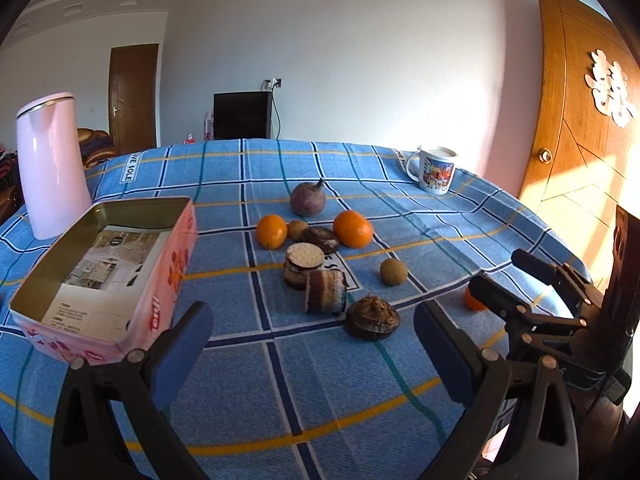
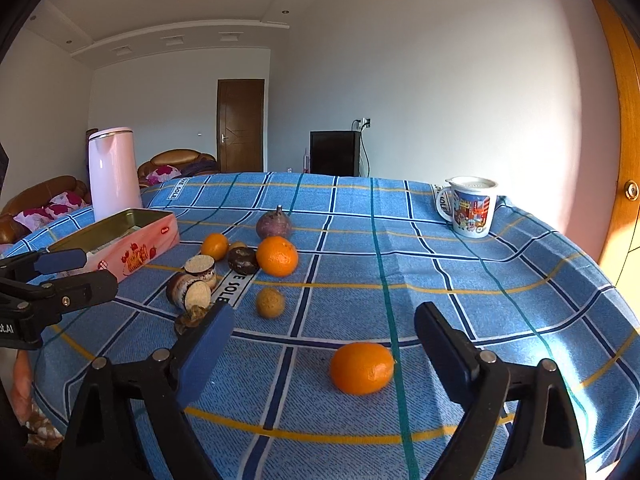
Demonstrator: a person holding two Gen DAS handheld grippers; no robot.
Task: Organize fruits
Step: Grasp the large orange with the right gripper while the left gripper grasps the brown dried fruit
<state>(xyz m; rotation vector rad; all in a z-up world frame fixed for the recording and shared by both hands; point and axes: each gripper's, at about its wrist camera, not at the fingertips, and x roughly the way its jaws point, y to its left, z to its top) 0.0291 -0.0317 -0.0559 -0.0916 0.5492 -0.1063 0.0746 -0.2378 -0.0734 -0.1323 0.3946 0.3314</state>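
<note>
Both tools hung released: the left gripper [image 1: 312,334] spread above the blue checked tablecloth [image 1: 360,400], the right gripper [image 2: 324,346] framing a near orange [image 2: 362,367]; other fruit lay clustered right of the pink tin [image 1: 120,280]

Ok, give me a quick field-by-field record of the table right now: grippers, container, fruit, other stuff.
left hand-held gripper: open, empty, above the cloth beside the tin
right hand-held gripper: open, empty, lone orange lies on the cloth between its fingers
pink tin: lidless, holds a printed sheet, no fruit visible inside
oranges in cluster: two
small brown fruits: two
purple round fruit: behind the cluster
cakes and pastries: mixed in with the fruit
mug: far right
pink kettle: behind the tin
</note>
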